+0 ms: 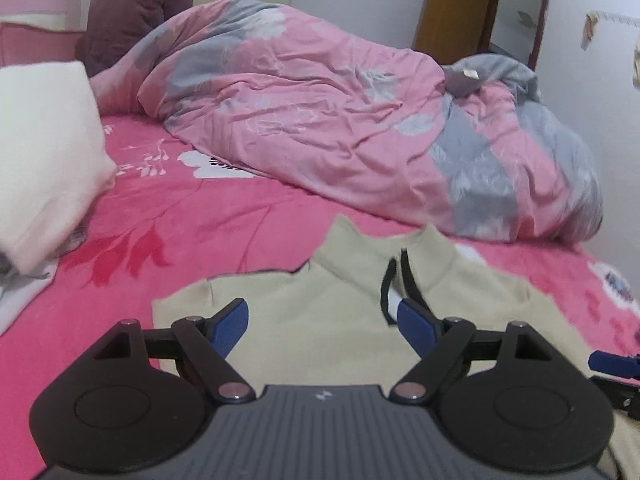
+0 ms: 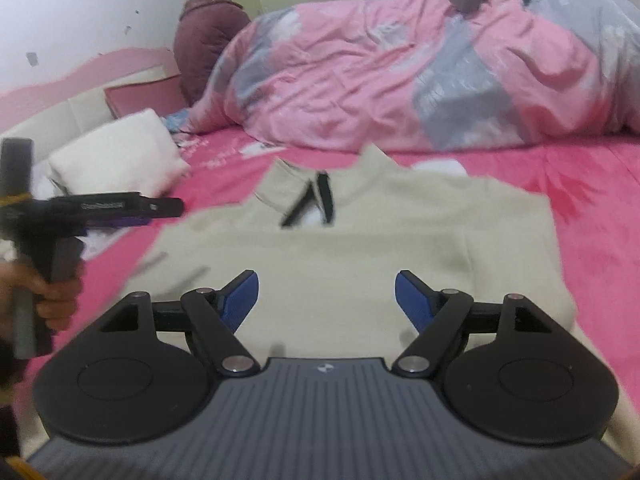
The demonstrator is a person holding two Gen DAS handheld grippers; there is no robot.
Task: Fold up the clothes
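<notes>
On the pink bed [image 1: 240, 216], only the right view shows the hand [image 2: 48, 292]; both grippers' fingers [image 1: 230, 330] spread, empty.

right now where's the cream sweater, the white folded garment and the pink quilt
cream sweater [image 2: 360, 240]: right wrist view, middle of its chest panel
white folded garment [image 2: 120, 152]: right wrist view, its top face
pink quilt [image 1: 300, 92]: left wrist view, on the central pink folds
</notes>
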